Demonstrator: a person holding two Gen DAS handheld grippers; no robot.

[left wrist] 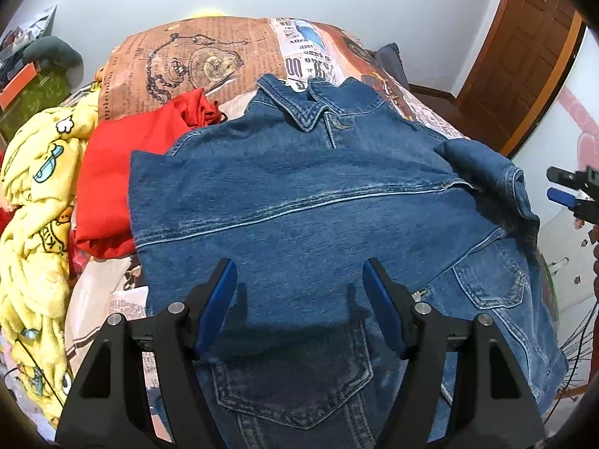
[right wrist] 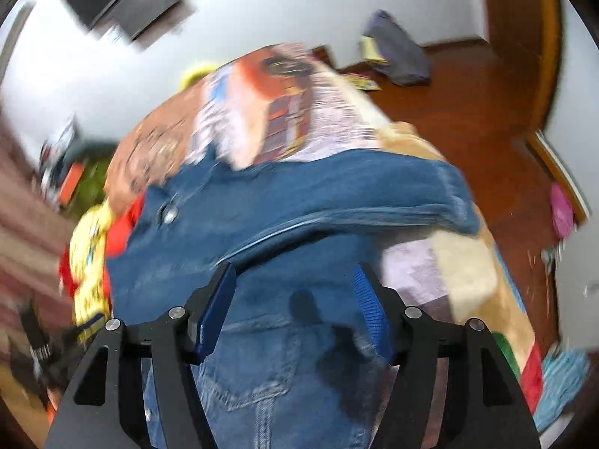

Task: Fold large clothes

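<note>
**Both jaws parted over the denim jacket**

Jaws of the left gripper [left wrist: 299, 280] stand apart in the left wrist view, with nothing pinched between the blue pads; only the cloth of the denim jacket [left wrist: 318, 202] shows in the gap beneath them. The jacket spreads ahead of the jaws and to both sides, its collar [left wrist: 299, 108] farthest from the fingertips and a stitched pocket [left wrist: 292, 385] lying back between the two black finger arms. One sleeve [left wrist: 490, 183] is folded across the body, ahead and right of the jaws. A red garment [left wrist: 112, 183] lies ahead and left, partly under the jacket's edge, and a yellow printed blanket [left wrist: 37, 232] is bunched farther left. Beyond the collar is the newspaper-print bedspread [left wrist: 194, 63]. At the far right edge the right gripper [left wrist: 565, 191] shows, its two tips apart.

From the right wrist view, blurred by motion, the right gripper [right wrist: 295, 284] also has its jaws parted, and nothing is clamped between them. The denim jacket [right wrist: 299, 202] lies under and ahead of the fingertips, with its folded sleeve [right wrist: 393, 187] running across just beyond them. Bedspread [right wrist: 269, 119] extends past the jacket; the wooden floor [right wrist: 468, 112] lies to the right. I cannot tell whether the pads touch the cloth.
</note>
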